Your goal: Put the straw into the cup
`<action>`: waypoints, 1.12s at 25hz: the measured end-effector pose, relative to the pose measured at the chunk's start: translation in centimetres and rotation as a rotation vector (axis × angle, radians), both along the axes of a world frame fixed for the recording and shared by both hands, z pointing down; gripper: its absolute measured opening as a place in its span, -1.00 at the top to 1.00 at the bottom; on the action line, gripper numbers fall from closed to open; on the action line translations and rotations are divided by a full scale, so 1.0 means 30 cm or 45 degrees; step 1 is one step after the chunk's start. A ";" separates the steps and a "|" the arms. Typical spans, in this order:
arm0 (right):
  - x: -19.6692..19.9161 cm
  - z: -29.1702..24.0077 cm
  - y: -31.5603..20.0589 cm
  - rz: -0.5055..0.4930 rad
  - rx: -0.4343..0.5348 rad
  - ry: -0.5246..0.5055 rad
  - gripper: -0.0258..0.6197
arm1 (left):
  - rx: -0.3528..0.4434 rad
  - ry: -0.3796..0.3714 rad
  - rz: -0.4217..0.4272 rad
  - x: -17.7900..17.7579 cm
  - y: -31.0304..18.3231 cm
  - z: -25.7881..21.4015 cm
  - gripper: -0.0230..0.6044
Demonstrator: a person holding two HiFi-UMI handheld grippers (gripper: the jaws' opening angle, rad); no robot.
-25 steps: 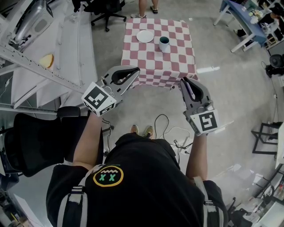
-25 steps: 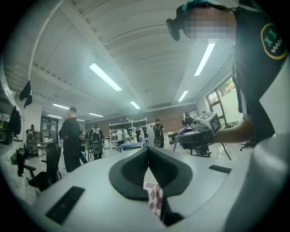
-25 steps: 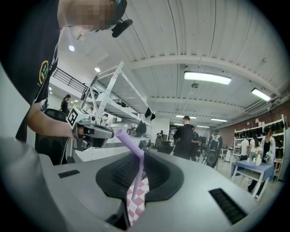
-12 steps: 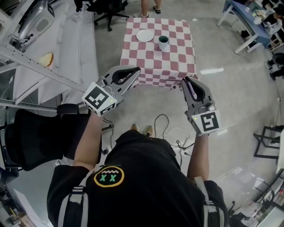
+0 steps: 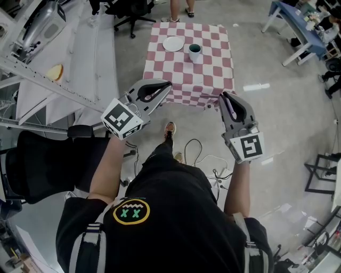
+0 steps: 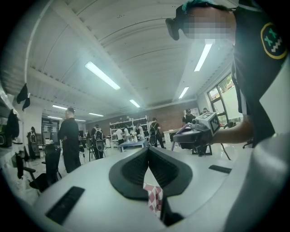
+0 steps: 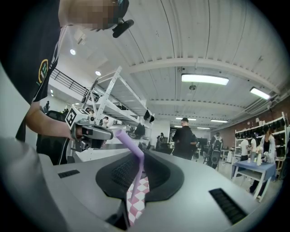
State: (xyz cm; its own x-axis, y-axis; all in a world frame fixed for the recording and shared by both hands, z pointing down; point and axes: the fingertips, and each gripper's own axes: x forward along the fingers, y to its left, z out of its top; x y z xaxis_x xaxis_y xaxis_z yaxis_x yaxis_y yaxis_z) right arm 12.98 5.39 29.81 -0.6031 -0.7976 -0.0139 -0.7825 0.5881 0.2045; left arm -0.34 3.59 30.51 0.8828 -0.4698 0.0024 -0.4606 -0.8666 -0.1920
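Note:
A table with a red-and-white checked cloth [image 5: 189,69] stands ahead across the floor. On its far part are a dark green cup [image 5: 195,51] and a white plate [image 5: 173,43]. My right gripper [image 5: 224,98] is held in the air well short of the table, shut on a purple bendy straw [image 7: 135,172] whose bent top leans left. My left gripper [image 5: 161,88] is level with it on the left, its jaws closed together with nothing between them [image 6: 148,153]. Each gripper shows in the other's view: the left gripper [image 7: 90,132], the right gripper [image 6: 199,131].
A black office chair [image 5: 48,165] sits at my left, next to a metal frame and bench [image 5: 64,69]. Cables [image 5: 205,154] trail on the floor by my feet. A person [image 5: 178,8] stands beyond the table. A blue table [image 5: 298,24] is at the far right.
One foot has swung forward as I step toward the table. Both grippers keep nearly the same pose, the straw still held in the right one.

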 end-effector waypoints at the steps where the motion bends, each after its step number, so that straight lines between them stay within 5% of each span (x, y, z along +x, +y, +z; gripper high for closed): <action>1: 0.001 0.002 -0.008 -0.002 0.002 0.000 0.74 | 0.001 -0.002 -0.002 0.001 -0.008 0.003 0.87; 15: 0.008 0.030 -0.224 0.013 -0.005 0.017 0.74 | -0.018 0.013 0.012 0.029 -0.227 0.039 0.87; 28: -0.019 0.087 -0.593 0.029 -0.044 0.064 0.74 | -0.062 0.025 0.038 0.024 -0.584 0.111 0.87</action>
